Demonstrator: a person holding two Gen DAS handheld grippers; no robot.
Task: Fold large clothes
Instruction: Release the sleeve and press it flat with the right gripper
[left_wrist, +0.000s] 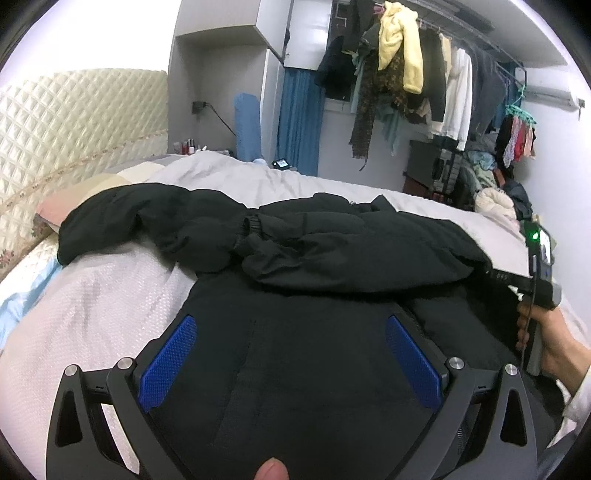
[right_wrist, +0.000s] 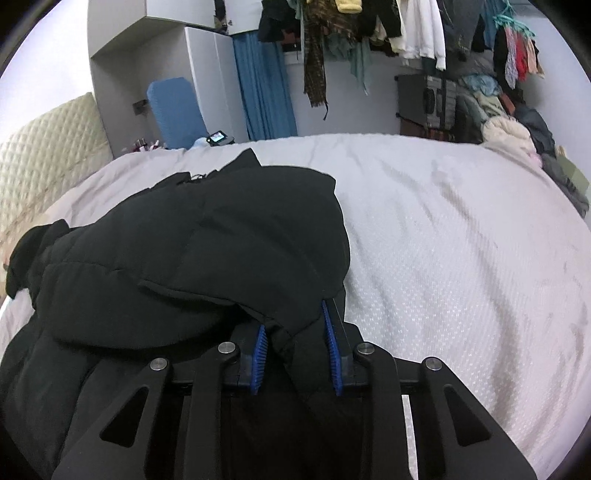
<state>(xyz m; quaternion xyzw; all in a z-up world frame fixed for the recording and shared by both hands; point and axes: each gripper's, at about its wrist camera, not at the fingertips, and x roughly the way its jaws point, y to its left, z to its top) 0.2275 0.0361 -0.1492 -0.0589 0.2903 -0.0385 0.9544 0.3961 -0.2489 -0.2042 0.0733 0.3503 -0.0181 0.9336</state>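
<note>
A large black padded jacket (left_wrist: 295, 251) lies spread on the bed, its sleeves folded across its upper part. My left gripper (left_wrist: 291, 332) is open over the jacket's lower body, blue pads wide apart, touching nothing I can see. My right gripper (right_wrist: 295, 325) is closed on a fold of the jacket's right edge (right_wrist: 291, 343), with cloth bunched between the blue pads (right_wrist: 334, 354). The jacket fills the left half of the right wrist view (right_wrist: 184, 258). In the left wrist view the right gripper body (left_wrist: 543, 280) shows at the jacket's right side, held by a hand.
The bed has a pale grey textured cover (right_wrist: 461, 258) with room to the right of the jacket. A quilted cream headboard (left_wrist: 74, 122) stands at the left. A rack of hanging clothes (left_wrist: 424, 74) and piled laundry (left_wrist: 495, 192) are beyond the bed.
</note>
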